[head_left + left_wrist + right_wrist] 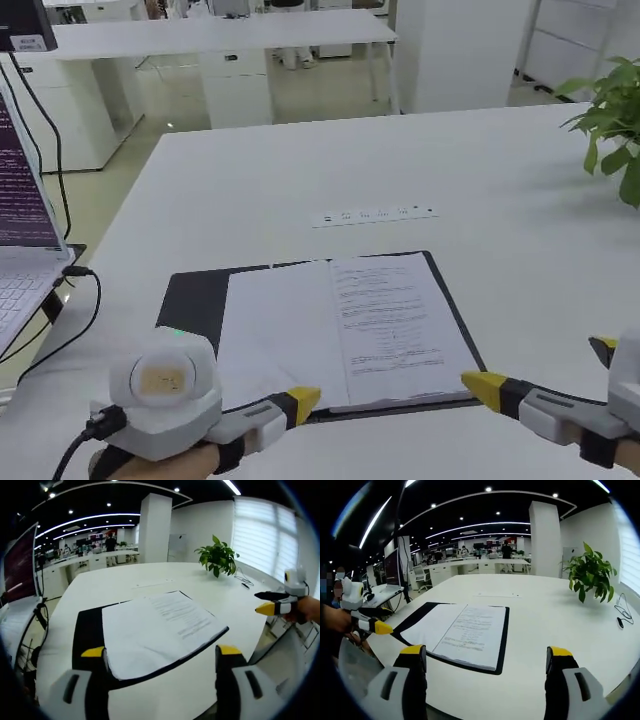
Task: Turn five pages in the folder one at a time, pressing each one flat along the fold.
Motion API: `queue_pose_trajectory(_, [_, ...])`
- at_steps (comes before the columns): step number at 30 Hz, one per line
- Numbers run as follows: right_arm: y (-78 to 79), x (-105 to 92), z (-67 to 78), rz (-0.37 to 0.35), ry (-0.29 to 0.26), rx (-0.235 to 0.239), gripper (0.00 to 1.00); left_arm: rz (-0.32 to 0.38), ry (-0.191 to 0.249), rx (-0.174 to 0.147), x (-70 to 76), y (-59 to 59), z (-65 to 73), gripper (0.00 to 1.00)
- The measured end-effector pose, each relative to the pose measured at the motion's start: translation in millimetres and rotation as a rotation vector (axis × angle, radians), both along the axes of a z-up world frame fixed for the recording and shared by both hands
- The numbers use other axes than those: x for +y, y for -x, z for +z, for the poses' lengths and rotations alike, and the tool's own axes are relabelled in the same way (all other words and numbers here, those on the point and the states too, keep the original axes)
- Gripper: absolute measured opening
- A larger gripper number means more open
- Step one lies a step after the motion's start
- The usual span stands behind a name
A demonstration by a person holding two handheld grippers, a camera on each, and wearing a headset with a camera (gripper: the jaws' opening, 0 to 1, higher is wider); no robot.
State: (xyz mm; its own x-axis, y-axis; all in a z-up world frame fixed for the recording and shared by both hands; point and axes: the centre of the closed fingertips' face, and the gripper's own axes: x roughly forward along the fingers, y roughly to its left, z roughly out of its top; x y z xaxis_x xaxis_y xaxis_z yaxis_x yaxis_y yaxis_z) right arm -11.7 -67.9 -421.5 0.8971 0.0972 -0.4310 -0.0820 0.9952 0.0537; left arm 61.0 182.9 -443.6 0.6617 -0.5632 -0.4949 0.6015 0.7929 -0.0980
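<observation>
A black folder (195,300) (87,630) (504,635) lies open on the white table, with a blank white page (280,330) on the left and a printed page (395,320) (472,632) on the right. My left gripper (300,400) (162,655) hovers open at the folder's near left edge, its yellow-tipped jaws spread wide with nothing between them. At the folder's near right corner my right gripper (535,370) (485,652) is open too, clear of the pages.
A laptop (20,220) with a cable stands at the table's left edge. A potted plant (615,120) sits at the far right, and a power strip panel (375,214) is set into the table beyond the folder. More desks stand behind.
</observation>
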Motion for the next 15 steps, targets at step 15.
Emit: queue_pose_trajectory(15, [0.3, -6.9, -6.6, 0.006, -0.041, -0.009, 0.96, -0.170, -0.033, 0.029, -117.6, -2.4, -44.7, 0.77])
